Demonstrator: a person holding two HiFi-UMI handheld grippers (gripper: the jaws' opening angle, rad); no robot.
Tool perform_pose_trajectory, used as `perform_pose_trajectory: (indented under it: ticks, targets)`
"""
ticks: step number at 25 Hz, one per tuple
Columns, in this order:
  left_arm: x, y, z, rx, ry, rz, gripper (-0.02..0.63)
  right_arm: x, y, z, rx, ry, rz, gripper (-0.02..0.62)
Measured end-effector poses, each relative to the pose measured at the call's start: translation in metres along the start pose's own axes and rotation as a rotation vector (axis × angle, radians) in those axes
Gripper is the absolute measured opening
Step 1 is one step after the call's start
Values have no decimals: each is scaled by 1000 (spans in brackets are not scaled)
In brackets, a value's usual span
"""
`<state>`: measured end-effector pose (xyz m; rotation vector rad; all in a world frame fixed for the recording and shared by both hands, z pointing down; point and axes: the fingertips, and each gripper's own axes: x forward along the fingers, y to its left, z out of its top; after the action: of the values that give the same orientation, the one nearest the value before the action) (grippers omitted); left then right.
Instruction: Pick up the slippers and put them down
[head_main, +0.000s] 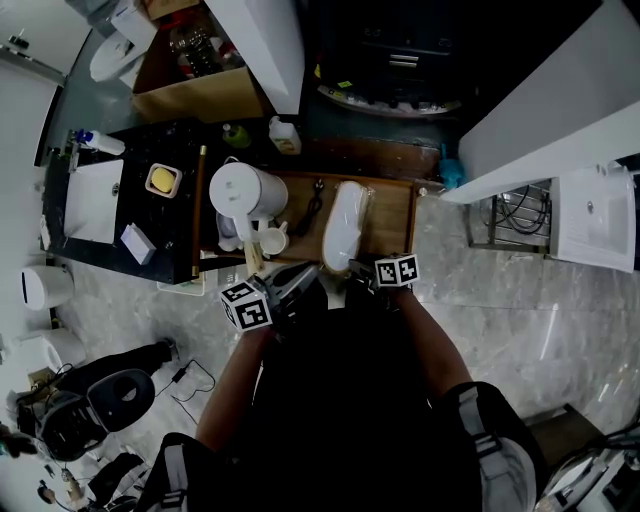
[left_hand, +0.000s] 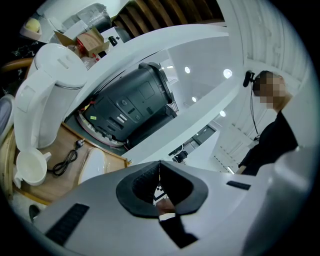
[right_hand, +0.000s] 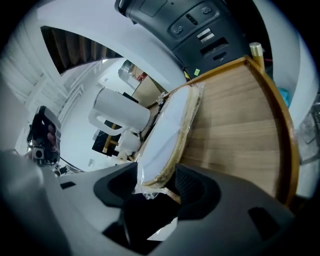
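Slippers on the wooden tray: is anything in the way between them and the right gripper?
Nothing visible. The wrapped slippers lie on the wooden tray, and their near end already sits between the right gripper's open jaws. The kettle and cup stand off to one side.

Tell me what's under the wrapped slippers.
The wrapped slippers lie on a wooden tray, whose bare wood shows beside them. The patch directly beneath them is covered, so anything there cannot be seen.

Slippers' near end sunk in shadow between right gripper's fingers, left gripper mostly dark in head view
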<state>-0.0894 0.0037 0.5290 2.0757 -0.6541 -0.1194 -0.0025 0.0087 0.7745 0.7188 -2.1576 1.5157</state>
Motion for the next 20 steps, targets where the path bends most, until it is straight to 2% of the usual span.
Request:
perform_pose_trajectory:
  ticks: [8, 20]
  targets:
    - [-1, 1, 4, -3, 12, -7, 12, 10, -8, 6, 142, -30, 5, 233]
    - [-7, -2, 13, 11, 21, -18, 12, 21, -13, -3, 217, -9, 16, 233]
